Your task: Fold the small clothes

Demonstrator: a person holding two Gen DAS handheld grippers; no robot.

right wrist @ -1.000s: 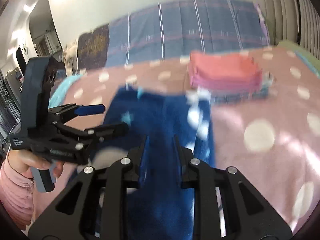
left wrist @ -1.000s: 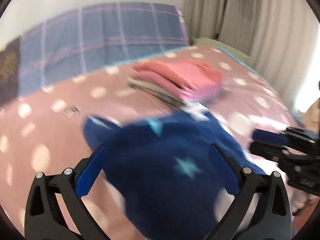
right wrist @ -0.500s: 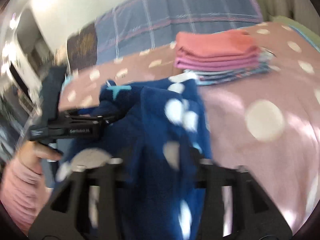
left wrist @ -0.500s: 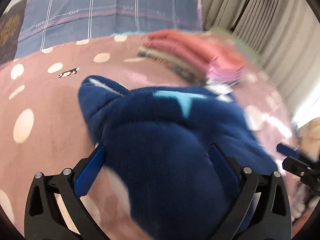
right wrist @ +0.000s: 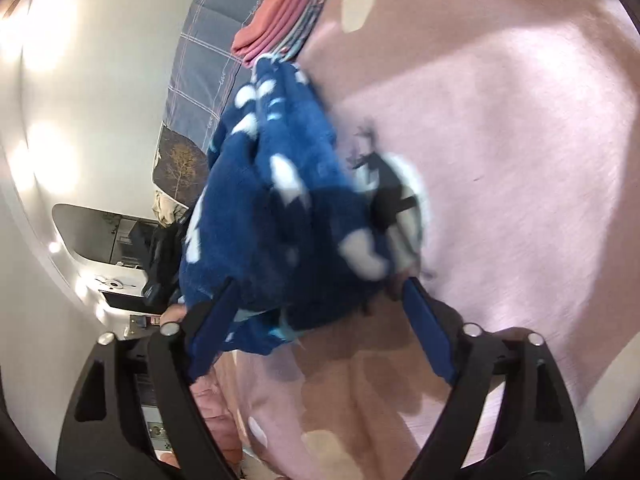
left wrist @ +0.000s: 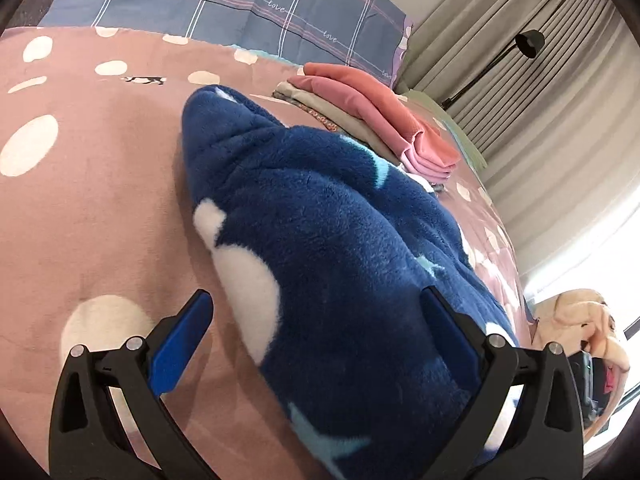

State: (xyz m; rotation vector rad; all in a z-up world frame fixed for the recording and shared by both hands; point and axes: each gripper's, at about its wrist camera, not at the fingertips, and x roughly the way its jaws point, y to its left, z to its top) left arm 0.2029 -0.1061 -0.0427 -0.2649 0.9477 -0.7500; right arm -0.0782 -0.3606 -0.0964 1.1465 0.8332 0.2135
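Note:
A dark blue fleece garment (left wrist: 340, 240) with white dots and pale stars lies bunched on the pink dotted bedspread (left wrist: 80, 208). My left gripper (left wrist: 316, 320) is open wide low over its near end; the fleece fills the gap, and the left pad stands apart from it. In the right wrist view, rolled sideways, the same garment (right wrist: 280, 208) hangs in a blurred heap. My right gripper (right wrist: 320, 308) is opening, with the garment's lower edge loose between its blue fingers (right wrist: 428, 328).
A stack of folded clothes (left wrist: 380, 120), coral and pink on top, sits just beyond the garment, also in the right wrist view (right wrist: 280, 12). A blue plaid pillow (left wrist: 220, 4) lies at the bed's head. Curtains (left wrist: 540, 92) and a black lamp (left wrist: 528, 42) stand to the right.
The right gripper, shut on the blue fleece a second ago, has spread wide and rolled sideways. Both grippers have sunk toward the bed, and the garment has come down onto it.

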